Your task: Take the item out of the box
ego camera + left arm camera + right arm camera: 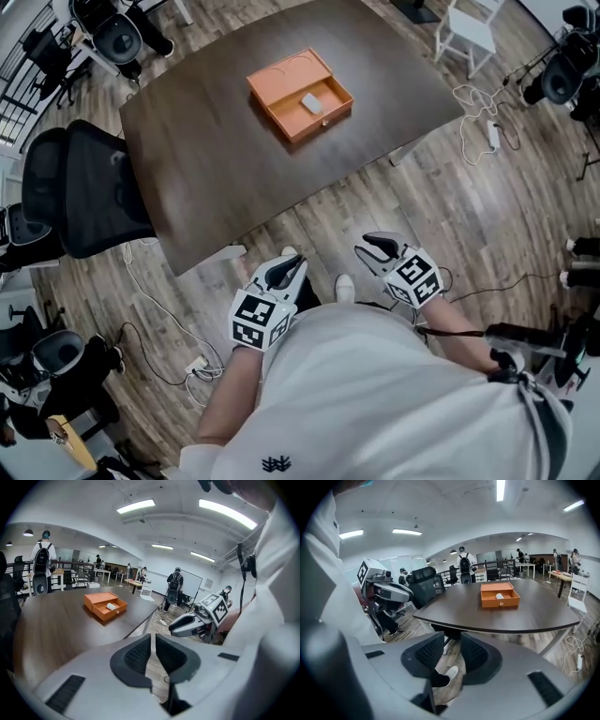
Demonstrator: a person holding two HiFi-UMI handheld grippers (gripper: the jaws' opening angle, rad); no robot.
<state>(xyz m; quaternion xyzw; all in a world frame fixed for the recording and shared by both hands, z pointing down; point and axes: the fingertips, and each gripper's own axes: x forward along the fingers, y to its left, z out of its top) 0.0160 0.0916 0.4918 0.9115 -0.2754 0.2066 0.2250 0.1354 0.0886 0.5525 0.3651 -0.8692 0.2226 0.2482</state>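
Note:
An open orange box (281, 80) lies on the far part of the dark table (216, 169), with a small pale item (311, 102) inside it. Both grippers are held low near the person's body, well short of the table's near edge. My left gripper (292, 265) has its jaws almost together with nothing between them. My right gripper (377, 246) stands open and empty. In the left gripper view the box (98, 603) and the item (110, 606) lie ahead, with the right gripper (176, 627) to the side. In the right gripper view the box (500, 603) holds the item (499, 596).
A black office chair (84, 192) stands at the table's left side. Cables (478, 117) and a power strip (199, 366) lie on the wooden floor. A white chair (469, 33) stands beyond the table's right corner. Several people stand far off in the room.

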